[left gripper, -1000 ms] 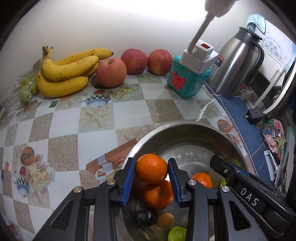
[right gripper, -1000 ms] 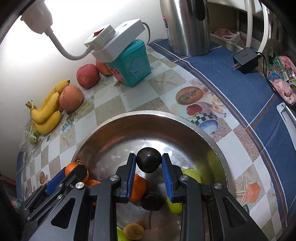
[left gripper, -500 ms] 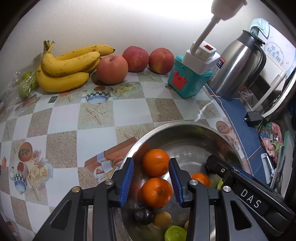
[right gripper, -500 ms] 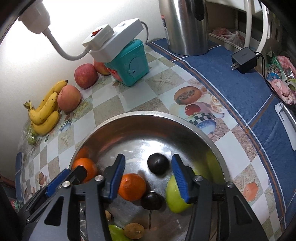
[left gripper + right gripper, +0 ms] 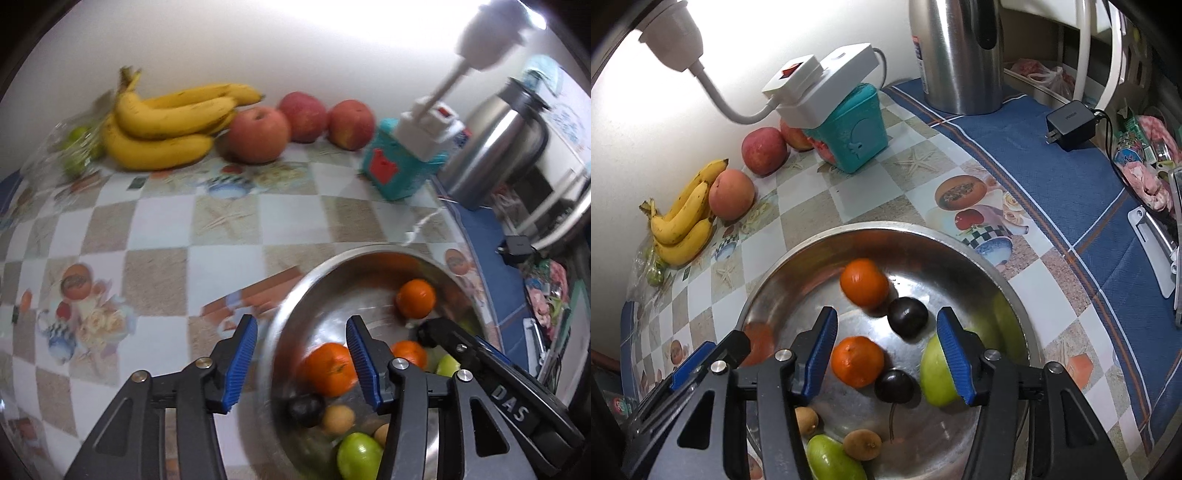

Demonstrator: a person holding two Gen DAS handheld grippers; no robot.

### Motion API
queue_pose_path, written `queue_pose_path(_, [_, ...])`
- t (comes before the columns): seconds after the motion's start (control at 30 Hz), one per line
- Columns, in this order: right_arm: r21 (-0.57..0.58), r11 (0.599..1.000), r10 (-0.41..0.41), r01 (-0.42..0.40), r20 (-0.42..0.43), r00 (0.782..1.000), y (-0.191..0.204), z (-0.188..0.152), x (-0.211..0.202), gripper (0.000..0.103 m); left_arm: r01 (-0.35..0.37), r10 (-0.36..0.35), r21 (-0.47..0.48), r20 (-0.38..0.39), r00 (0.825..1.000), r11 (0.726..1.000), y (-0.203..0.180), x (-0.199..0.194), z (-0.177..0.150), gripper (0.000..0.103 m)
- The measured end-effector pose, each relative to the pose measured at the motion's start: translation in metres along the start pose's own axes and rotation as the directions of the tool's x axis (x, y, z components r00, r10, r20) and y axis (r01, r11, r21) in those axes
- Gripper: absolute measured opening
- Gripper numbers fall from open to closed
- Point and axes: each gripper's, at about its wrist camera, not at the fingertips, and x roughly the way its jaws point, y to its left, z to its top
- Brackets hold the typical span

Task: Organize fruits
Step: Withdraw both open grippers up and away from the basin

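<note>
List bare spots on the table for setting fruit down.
Free: the checked cloth between bananas and bowl, and the blue cloth between kettle and charger. Crowded: the back wall, with apples and teal box.

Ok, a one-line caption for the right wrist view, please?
Open right gripper above a steel bowl of oranges, dark plums and green fruit; bananas and apples by the wall.

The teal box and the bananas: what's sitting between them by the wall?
Three red apples sit in a row between the bananas and the teal box. The left wrist view shows it best.
</note>
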Motion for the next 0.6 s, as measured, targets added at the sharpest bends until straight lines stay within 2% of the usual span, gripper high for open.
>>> queue_pose_path(0.07, [-0.009,1.0,0.0,0.0,-0.001,1.0,0.002,-0.002,-0.001,0.08,-0.04,0.04,-0.035,-0.012,0.999,0.999,0.01,-0.001,0.0,0.066])
queue_pose_path(0.27, [-0.057,0.998,0.007,-0.007,0.002,1.0,0.013,-0.008,-0.003,0.09,-0.164,0.161,-0.137,-0.033,0.986,0.977,0.046,-0.002,-0.003,0.094])
queue_pose_path(0.3, [-0.066,0.998,0.006,-0.006,0.002,1.0,0.015,-0.009,-0.003,0.091,-0.181,0.179,-0.144,-0.03,0.983,0.973,0.049,-0.002,-0.004,0.102])
queue_pose_path(0.37, [-0.073,0.997,0.002,-0.002,0.001,1.0,0.018,-0.011,-0.003,0.102,-0.22,0.219,-0.146,-0.018,0.975,0.965,0.055,-0.006,-0.005,0.103])
queue_pose_path(0.6, [-0.099,0.995,0.011,-0.011,-0.007,1.0,0.028,-0.024,-0.008,0.102,-0.272,0.272,-0.129,-0.011,0.962,0.954,0.06,-0.02,-0.018,0.103])
